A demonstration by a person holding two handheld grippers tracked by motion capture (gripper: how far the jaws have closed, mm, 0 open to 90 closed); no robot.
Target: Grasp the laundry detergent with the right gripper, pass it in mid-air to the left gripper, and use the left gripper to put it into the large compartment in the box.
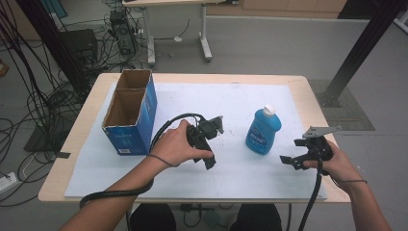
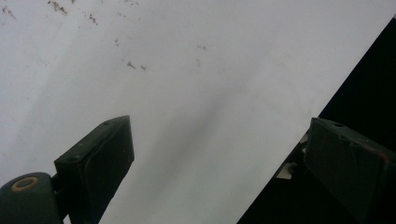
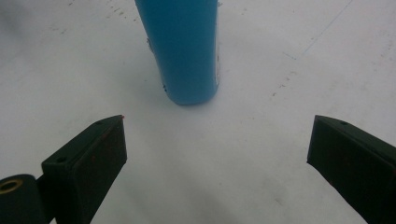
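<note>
A blue bottle [image 1: 262, 131] with a white cap stands upright on the white sheet covering the desk [image 1: 298, 82], right of centre. It looks like smooth, slippery plastic, somewhat weighty if full — best taken around its flat middle. The right tool [image 1: 294, 153] faces it, jaws wide apart, holding nothing. The left tool [image 1: 210, 144] hovers near the sheet's centre — also spread, empty. A cardboard box [image 1: 130, 111] stands far left.

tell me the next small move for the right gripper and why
Probably ease the right gripper straight forward until its jaws straddle the blue bottle. The jaws stand wide open with nothing between them, and the bottle stands upright just ahead of them, roughly centred, on the white sheet. In the high view the bottle sits a little to the left of that gripper, untouched.
</note>
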